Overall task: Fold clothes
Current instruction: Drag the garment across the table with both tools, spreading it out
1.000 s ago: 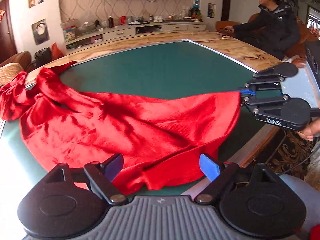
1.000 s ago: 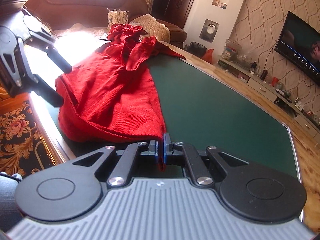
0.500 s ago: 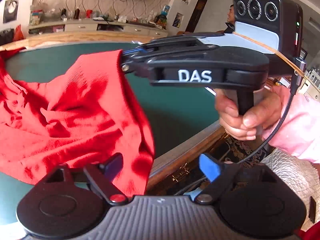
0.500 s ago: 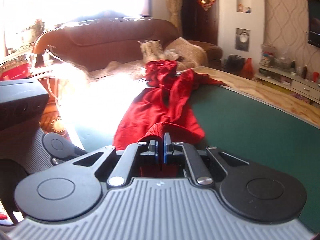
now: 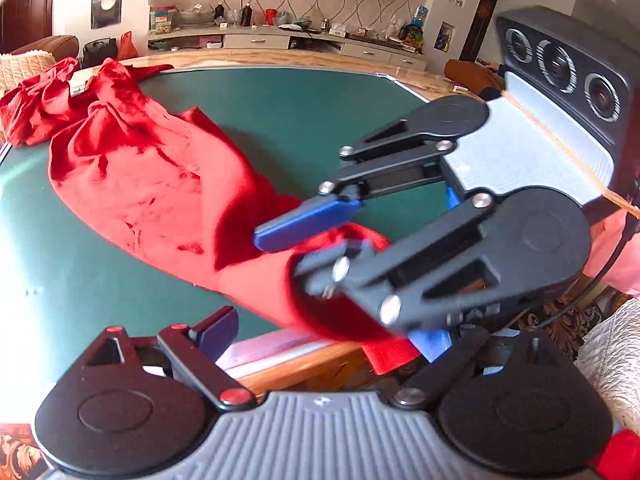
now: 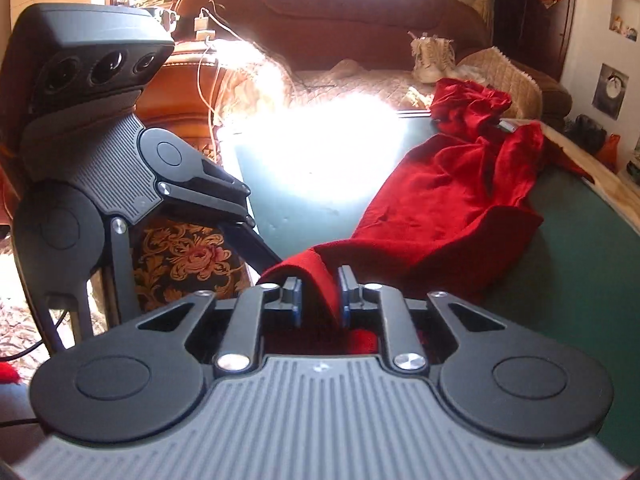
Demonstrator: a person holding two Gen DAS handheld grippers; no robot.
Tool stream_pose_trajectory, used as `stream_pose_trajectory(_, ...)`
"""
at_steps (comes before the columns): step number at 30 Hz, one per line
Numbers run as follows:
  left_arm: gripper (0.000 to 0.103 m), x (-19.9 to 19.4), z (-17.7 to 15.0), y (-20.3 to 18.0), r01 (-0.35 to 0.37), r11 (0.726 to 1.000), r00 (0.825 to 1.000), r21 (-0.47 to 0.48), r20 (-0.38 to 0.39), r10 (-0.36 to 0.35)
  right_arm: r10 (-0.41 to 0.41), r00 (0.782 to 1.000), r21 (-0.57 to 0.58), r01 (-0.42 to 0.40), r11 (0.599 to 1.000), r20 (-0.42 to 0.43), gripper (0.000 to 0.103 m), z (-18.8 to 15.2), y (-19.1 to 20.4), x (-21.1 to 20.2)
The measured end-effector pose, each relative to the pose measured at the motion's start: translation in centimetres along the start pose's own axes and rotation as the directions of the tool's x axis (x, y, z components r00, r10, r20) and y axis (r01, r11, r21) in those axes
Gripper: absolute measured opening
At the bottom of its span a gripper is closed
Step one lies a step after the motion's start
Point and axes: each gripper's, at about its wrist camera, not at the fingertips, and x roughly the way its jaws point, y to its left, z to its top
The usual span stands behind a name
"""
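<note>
A red garment (image 5: 152, 184) lies bunched across the green table (image 5: 304, 120), its far end crumpled at the back left. It also shows in the right wrist view (image 6: 452, 208). My right gripper (image 6: 320, 300) has its jaws parted a little, with the garment's hem draped loosely between them over the table's front edge. It also shows in the left wrist view (image 5: 316, 236), jaws apart. My left gripper (image 5: 324, 336) is open and empty, just below the right gripper, with the hem hanging near its right finger.
The table's wooden rim (image 5: 296, 364) runs along the front edge. A sofa (image 6: 360, 12) stands behind the table, and a patterned chair (image 6: 184, 256) stands by the table's near corner. A TV cabinet (image 5: 280, 40) with bottles lines the far wall.
My right gripper carried the hem toward the left gripper and its jaws have parted from shut. The garment is now gathered into a narrower strip. My left gripper stayed open.
</note>
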Motion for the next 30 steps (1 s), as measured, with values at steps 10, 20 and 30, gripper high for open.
stream_pose_trajectory(10, 0.095, 0.8, -0.3, 0.7, 0.007, 0.997, 0.999, -0.081, 0.036, -0.005, -0.058, 0.998, 0.091, 0.055, 0.994, 0.035, 0.058, -0.6, -0.1, -3.7)
stream_pose_trajectory(20, 0.071, 0.3, 0.1, 2.3, -0.1, 0.97, 0.992, -0.221, 0.059, 0.116, -0.243, 0.969, 0.161, 0.247, 0.956, -0.045, 0.059, -6.7, 3.7, -6.6)
stream_pose_trajectory(30, 0.005, -1.3, 0.9, 5.0, -0.155, 0.895, 0.986, -0.418, -0.003, 0.169, -0.419, 0.905, 0.051, 0.423, 0.905, -0.072, 0.059, -7.3, 8.3, -3.7)
